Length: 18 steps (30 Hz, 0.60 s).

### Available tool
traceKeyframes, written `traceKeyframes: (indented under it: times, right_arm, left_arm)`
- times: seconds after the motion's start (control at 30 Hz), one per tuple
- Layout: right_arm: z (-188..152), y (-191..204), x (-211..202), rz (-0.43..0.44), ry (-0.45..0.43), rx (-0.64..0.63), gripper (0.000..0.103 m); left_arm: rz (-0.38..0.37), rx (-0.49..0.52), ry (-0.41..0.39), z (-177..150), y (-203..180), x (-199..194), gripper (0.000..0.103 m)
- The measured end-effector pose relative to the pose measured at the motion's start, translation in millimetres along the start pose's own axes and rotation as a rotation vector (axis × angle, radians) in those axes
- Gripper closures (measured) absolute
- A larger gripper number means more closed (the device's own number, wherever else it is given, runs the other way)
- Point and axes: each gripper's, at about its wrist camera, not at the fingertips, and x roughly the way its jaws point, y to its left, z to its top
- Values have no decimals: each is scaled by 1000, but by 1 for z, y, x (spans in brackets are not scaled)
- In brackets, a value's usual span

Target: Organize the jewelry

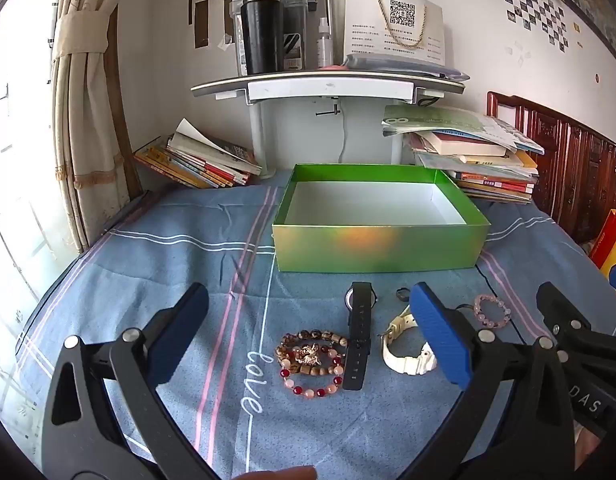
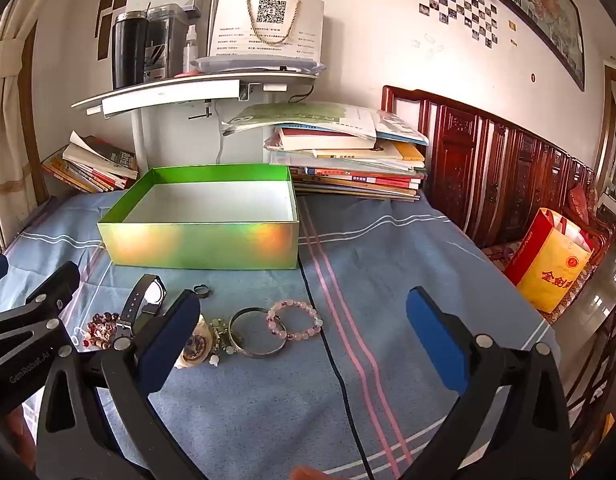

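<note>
Green box (image 1: 382, 250), lid off, white inside, nothing in it, sits on blue cloth (image 1: 179, 280). In front of it, left to right: brown and red bead bracelets (image 1: 312, 362) overlapping; black watch (image 1: 359, 334) lying flat, strap toward viewer; small dark ring (image 2: 201, 290); white watch (image 1: 406, 350) on its side; silver bangle (image 2: 259, 334) touching pink bead bracelet (image 2: 295, 318).
</note>
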Motion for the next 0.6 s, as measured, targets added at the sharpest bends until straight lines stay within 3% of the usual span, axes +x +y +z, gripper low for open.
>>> traceKeyframes:
  times: [0.6]
  right_arm:
    - [-1, 1, 2, 6, 5, 3, 2]
  left_arm:
    - [1, 0, 5, -3, 3, 2, 4]
